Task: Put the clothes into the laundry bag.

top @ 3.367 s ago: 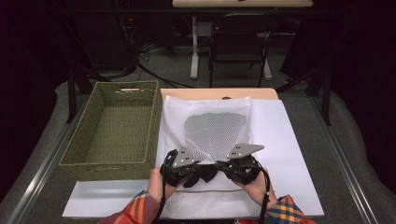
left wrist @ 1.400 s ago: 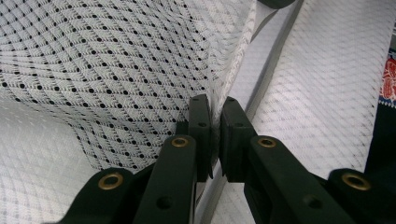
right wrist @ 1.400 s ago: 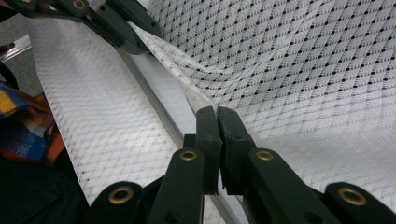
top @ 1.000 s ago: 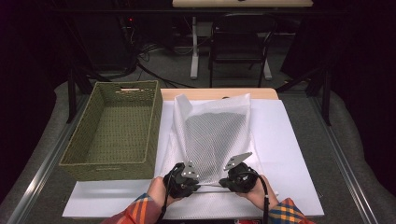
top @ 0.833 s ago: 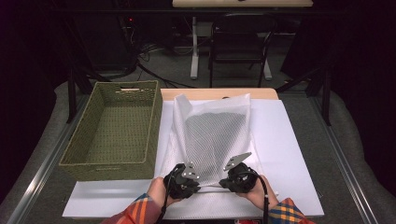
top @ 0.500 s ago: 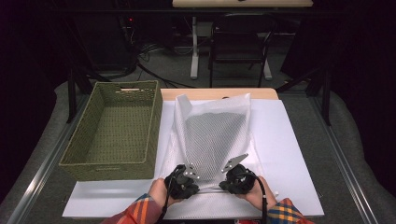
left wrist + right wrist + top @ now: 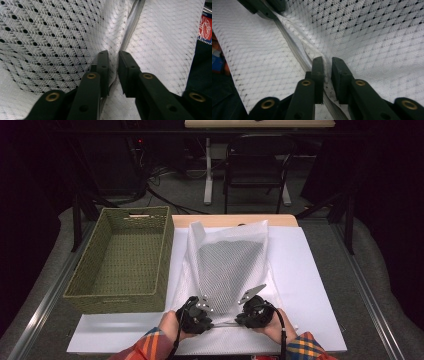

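Mesh bag (image 7: 227, 265): a white mesh laundry bag is laid flat on the white sheet (image 7: 310, 285), at the centre of the high view; a dark item is seen through the mesh in the middle of the bag.
Bag edge: the near edge, at the lower centre of the high view, is lifted slightly off the sheet and is held between the two grippers.
Zipper (image 7: 131, 27): a pale zipper band is seen along the held edge, running from the upper centre of the left gripper view down to the jaws.
Left gripper (image 7: 199, 312): placed at the lower centre-left of the high view; its jaws are clamped on the mesh edge beside the zipper, with only a thin fold of fabric between them.
Right gripper (image 7: 254, 309): placed at the lower centre-right of the high view; its jaws are pinched on a fold of mesh next to the zipper band.
Gripper spacing: the two are set side by side, near each other, with a short taut stretch of the bag edge between them.
Basket (image 7: 100, 295): a green woven basket is set on the table at the left of the high view, just beside the bag.
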The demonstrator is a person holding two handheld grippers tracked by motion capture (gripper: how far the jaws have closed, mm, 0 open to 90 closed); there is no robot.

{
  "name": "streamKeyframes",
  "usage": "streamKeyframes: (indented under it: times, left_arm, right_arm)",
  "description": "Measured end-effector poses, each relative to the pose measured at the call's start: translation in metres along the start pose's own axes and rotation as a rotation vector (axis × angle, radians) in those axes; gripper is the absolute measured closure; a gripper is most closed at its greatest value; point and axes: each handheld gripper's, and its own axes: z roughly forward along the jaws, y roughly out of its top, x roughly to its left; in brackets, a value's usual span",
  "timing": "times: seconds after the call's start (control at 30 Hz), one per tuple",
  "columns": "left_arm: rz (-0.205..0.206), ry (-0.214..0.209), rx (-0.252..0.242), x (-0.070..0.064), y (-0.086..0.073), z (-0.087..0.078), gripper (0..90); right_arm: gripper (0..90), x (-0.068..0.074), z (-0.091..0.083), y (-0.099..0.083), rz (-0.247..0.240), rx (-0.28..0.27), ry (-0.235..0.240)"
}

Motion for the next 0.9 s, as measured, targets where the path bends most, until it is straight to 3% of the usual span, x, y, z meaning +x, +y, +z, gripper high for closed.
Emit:
streamKeyframes:
  times: [0.23,0.4,0.57,0.9]
  left_arm:
    - [-0.003,-0.004,-0.009,0.002,0.000,-0.007,58.1]
    - [-0.011,0.033,-0.039,-0.002,0.001,-0.014,41.8]
    - [-0.032,0.098,-0.112,-0.003,0.001,-0.027,31.0]
    - [-0.072,0.199,-0.263,-0.005,-0.005,-0.054,15.4]
  right_arm:
    - [63.0,-0.002,-0.007,0.001,-0.020,-0.029,-0.018]
    - [53.8,0.000,-0.017,0.001,-0.028,-0.087,-0.026]
    - [46.3,0.005,-0.031,0.001,-0.050,-0.190,-0.075]
    - [22.1,0.005,-0.044,0.001,-0.054,-0.265,-0.143]
